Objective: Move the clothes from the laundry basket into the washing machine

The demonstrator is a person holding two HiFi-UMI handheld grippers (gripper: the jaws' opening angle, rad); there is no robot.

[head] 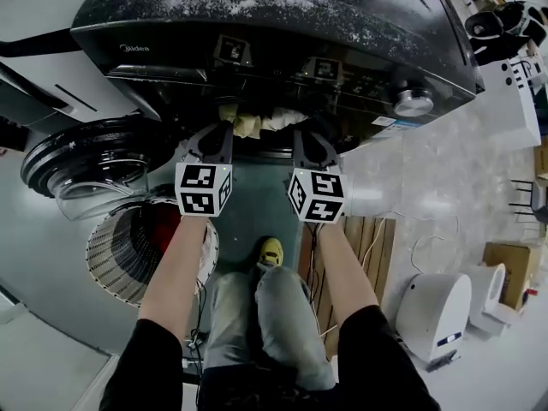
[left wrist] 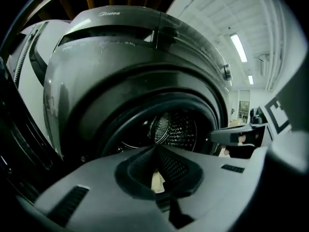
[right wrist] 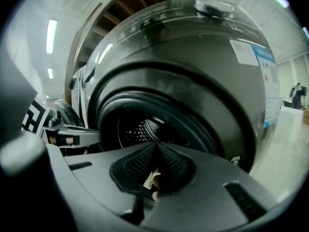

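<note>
Down by the feet, the white slatted round laundry basket (head: 120,259). Ahead, the left gripper (head: 223,134) and the right gripper (head: 310,137) are both pinched tight on a pale cream crumpled garment (head: 257,121). It hangs bunched between them at the mouth of the dark grey front-loading washing machine (head: 257,15). This looks like the loading step. Next: push it past the rim into the perforated steel drum (left wrist: 181,129), then let go. It seems soft, and there may be two pieces.

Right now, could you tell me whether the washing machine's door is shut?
No, the door stands swung open to the left of the washing machine.
</note>
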